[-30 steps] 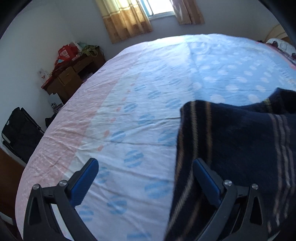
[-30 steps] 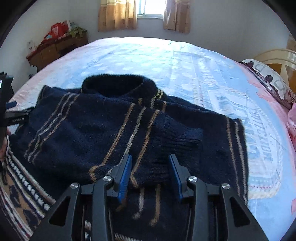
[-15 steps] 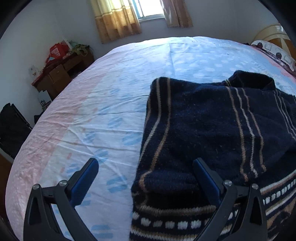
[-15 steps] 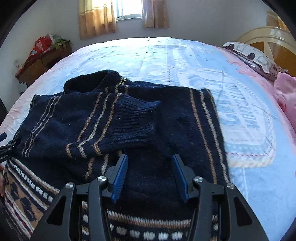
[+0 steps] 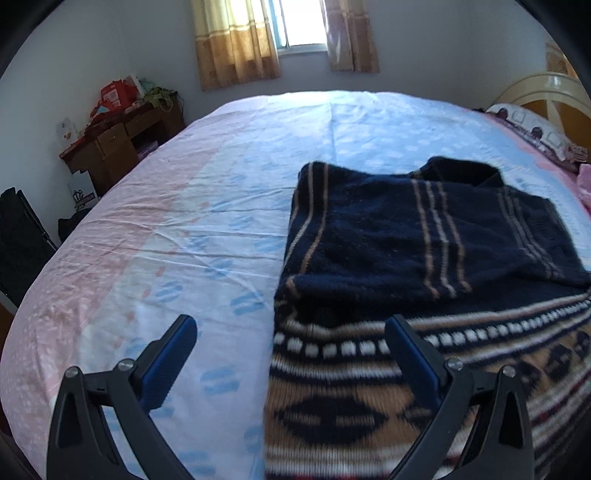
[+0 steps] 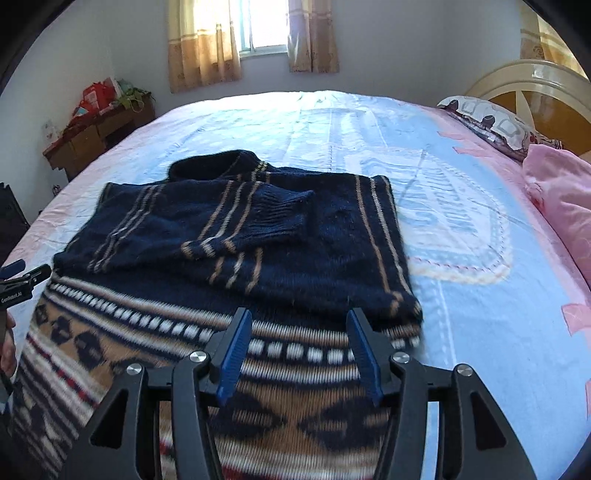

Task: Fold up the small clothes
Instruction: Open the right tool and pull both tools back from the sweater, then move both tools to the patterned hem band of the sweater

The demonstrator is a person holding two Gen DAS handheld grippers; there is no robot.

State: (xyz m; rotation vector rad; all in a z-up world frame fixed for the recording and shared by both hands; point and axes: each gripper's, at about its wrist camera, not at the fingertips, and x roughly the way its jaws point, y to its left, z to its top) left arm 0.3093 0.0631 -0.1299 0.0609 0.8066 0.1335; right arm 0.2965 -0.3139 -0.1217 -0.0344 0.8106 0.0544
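Note:
A navy knitted sweater [image 6: 258,236] with tan stripes and a patterned tan hem lies flat on the bed [image 6: 461,229], both sleeves folded in across its chest. My right gripper [image 6: 297,325] hovers over the hem near the sweater's right edge; its jaws are opening and nothing is between them. My left gripper [image 5: 291,326] stands wide open over the sweater's [image 5: 406,251] left edge, one finger above the bedsheet [image 5: 177,236] and the other above the hem, holding nothing. The left gripper's tip [image 6: 22,277] also shows at the left edge of the right wrist view.
A wooden desk [image 5: 110,144] with red bags stands against the far-left wall below a curtained window [image 5: 295,29]. A pillow [image 6: 491,118], pink bedding [image 6: 561,199] and the headboard [image 6: 524,81] lie to the right. A dark folded item [image 5: 18,236] leans beside the bed.
Both grippers have drawn back toward the hem, so more of the sweater shows. The right gripper let the folded sleeve cuff lie on the chest and widened. The left gripper stayed wide open.

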